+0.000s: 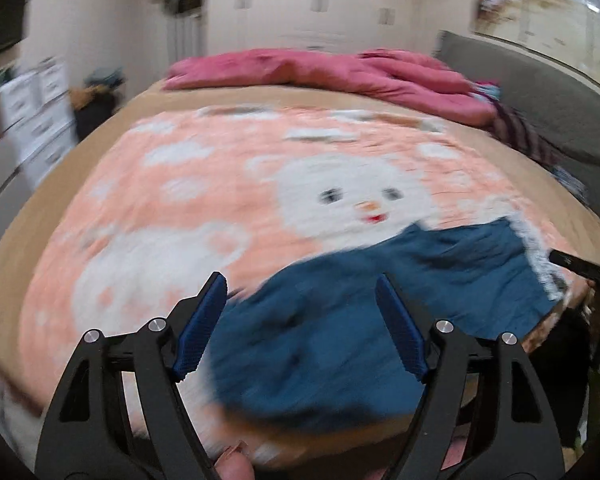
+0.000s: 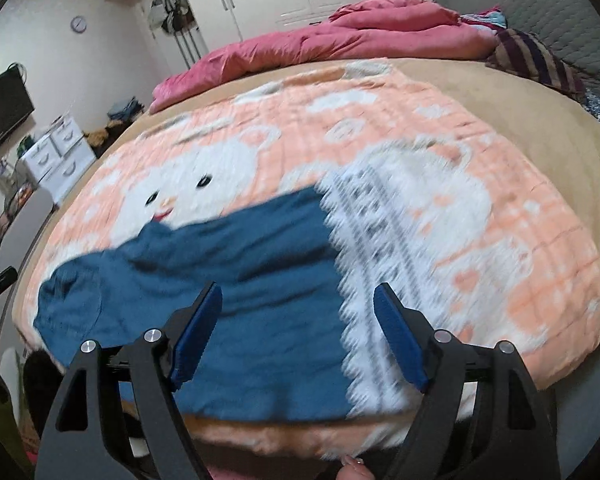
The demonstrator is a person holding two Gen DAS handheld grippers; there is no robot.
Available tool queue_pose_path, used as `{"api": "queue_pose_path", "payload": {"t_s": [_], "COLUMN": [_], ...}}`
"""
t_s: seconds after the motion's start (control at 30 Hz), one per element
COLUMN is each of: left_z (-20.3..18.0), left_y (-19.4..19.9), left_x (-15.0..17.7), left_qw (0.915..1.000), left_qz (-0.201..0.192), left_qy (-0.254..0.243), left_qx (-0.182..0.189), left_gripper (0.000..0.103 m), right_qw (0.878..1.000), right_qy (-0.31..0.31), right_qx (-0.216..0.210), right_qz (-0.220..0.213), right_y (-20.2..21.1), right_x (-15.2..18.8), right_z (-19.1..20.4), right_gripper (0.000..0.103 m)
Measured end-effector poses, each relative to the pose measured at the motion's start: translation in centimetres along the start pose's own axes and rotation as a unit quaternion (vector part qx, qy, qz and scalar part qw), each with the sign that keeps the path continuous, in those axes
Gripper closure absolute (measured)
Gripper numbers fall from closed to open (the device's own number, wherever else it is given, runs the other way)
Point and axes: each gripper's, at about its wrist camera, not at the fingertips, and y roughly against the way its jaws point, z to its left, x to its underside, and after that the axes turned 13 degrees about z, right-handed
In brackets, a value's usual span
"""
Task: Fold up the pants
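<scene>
Blue pants [image 1: 380, 300] with a white patterned lace hem [image 2: 376, 272] lie spread near the front edge of the bed; they show in the right wrist view too [image 2: 228, 280]. My left gripper [image 1: 300, 292] is open and empty, hovering above the pants' left end. My right gripper [image 2: 298, 304] is open and empty, above the seam between the blue cloth and the lace hem. The right gripper's dark tip [image 1: 580, 266] shows at the right edge of the left wrist view. Both views are motion-blurred.
The bed carries a pink and white snowman blanket [image 1: 220, 200] over a tan sheet [image 2: 520, 120]. A crumpled pink duvet [image 2: 320, 44] and striped cloth [image 2: 536, 60] lie at the far side. White drawers [image 2: 60, 152] stand left of the bed.
</scene>
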Motion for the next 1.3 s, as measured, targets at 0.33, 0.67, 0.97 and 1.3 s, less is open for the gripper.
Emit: {"api": "queue_pose_path", "payload": {"t_s": [0.33,0.67,0.97,1.3], "left_z": [-9.8,-12.2,-12.5,-11.8], "left_y": [-10.9,-17.8,-18.6,-20.3], "left_x": [-8.2,-9.1,-8.7,-8.4], "left_qw": [0.981,0.9516,0.9597,0.9691], "left_qz": [0.107,0.182,0.162,0.147], "left_qy": [-0.149,-0.241,-0.229,-0.197], "left_qx": [0.063,0.057,0.021,0.018], "left_gripper": [0.039,0.063,0.102,0.1], "right_qw": [0.998,0.999,0.998,0.993], "right_qy": [0.065,0.044,0.052,0.073], "right_qx": [0.01,0.009,0.016,0.069], "right_qz": [0.004,0.018,0.038,0.059], "right_y": [-1.9,-5.5,-7.7,-9.7], "right_x": [-5.2,-8.1,-7.8,-6.8], "right_z": [0.6,-1.4,-1.4,-1.3], "right_gripper": [0.026,0.026,0.026,0.025]}}
